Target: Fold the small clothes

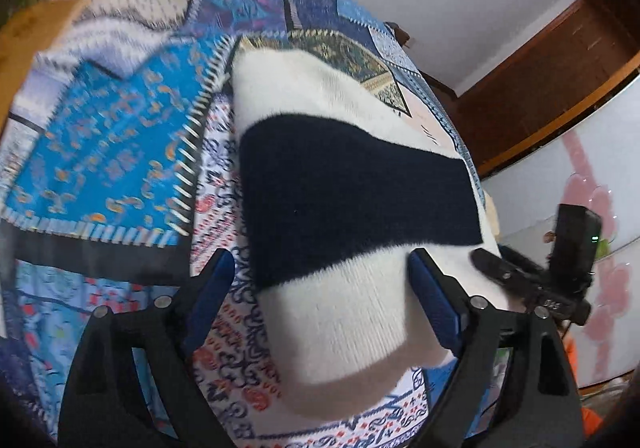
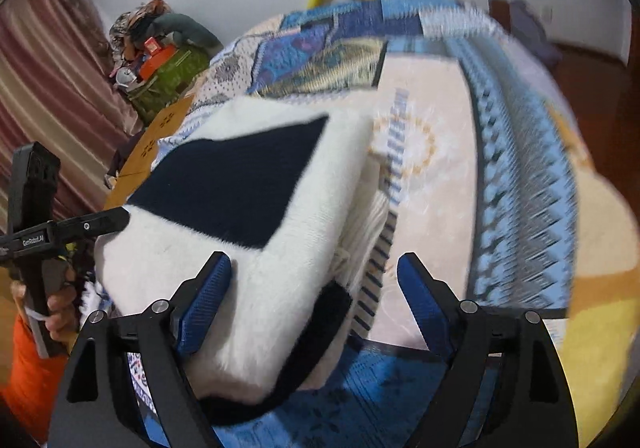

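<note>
A white knit garment with a broad dark navy band (image 1: 352, 188) lies folded into a thick rectangle on the patchwork cloth. It also shows in the right wrist view (image 2: 248, 216). My left gripper (image 1: 320, 280) is open, its blue pads either side of the garment's near white end, just above it. My right gripper (image 2: 316, 288) is open over the garment's near right corner. The right gripper's finger tip (image 1: 492, 264) shows at the garment's right edge. The left gripper's finger tip (image 2: 108, 220) shows at its left edge.
A blue patchwork cloth (image 1: 112, 152) covers the table (image 2: 432, 184). A wooden table edge (image 1: 28, 28) shows at the left. A pile of bags and clutter (image 2: 160, 60) stands by the curtain. A brown cabinet (image 1: 560, 80) and white wall lie behind.
</note>
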{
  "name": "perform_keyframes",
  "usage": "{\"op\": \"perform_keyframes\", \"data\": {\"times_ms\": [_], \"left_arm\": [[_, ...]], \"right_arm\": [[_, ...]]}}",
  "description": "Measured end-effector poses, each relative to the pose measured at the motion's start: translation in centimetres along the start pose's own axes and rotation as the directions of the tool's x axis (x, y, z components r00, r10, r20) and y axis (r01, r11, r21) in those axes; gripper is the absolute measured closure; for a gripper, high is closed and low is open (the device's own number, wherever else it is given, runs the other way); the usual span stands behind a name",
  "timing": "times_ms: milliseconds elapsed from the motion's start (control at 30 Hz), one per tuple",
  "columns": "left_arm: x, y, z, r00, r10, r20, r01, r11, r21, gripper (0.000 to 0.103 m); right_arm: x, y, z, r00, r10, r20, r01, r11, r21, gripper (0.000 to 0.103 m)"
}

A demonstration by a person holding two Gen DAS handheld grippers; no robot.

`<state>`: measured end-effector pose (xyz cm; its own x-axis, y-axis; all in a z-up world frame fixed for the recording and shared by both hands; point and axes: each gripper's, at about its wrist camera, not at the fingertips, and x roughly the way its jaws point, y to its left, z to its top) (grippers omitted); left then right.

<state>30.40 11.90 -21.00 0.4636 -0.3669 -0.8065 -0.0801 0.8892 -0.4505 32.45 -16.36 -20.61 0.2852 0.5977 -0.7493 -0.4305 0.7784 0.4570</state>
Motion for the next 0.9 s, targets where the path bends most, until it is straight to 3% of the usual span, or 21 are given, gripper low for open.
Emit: {"op": "perform_keyframes", "data": {"times_ms": [300, 400, 467, 567, 667, 900], "left_arm": [[4.0, -0.2, 0.8, 0.993, -0.067, -0.101, 0.064, 0.997, -0.035, 0.012], [3.8, -0.8, 0.8, 0.994, -0.055, -0.091, 0.054, 0.998, -0.014, 0.018], [3.3, -1.2, 0.7, 0.996, -0.054, -0.078, 0.054, 0.999, -0.002, 0.025], [2.1, -1.9, 0.8, 0.998, -0.045, -0.052, 0.047, 0.999, 0.029, 0.032], [-0.1, -3.0, 1.2, 1.0, -0.029, 0.0, 0.029, 0.996, 0.086, 0.034], [-8.0, -3.1, 2.7, 0.989, -0.045, 0.144, 0.026, 0.991, 0.131, 0.034]], "right_arm": [[2.9, -1.2, 0.3, 0.986, 0.155, -0.056, -0.149, 0.984, 0.096, 0.023], [2.9, -1.1, 0.3, 0.982, 0.182, -0.052, -0.176, 0.979, 0.104, 0.039], [2.4, -0.8, 0.4, 0.983, 0.179, -0.047, -0.174, 0.98, 0.096, 0.052], [1.2, -0.2, 0.5, 0.985, 0.168, -0.026, -0.166, 0.984, 0.071, 0.063], [-0.1, 1.8, 1.1, 0.991, 0.131, 0.01, -0.131, 0.991, 0.001, 0.065], [-4.1, 6.7, 3.5, 0.981, 0.15, 0.119, -0.139, 0.986, -0.095, 0.065]]}}
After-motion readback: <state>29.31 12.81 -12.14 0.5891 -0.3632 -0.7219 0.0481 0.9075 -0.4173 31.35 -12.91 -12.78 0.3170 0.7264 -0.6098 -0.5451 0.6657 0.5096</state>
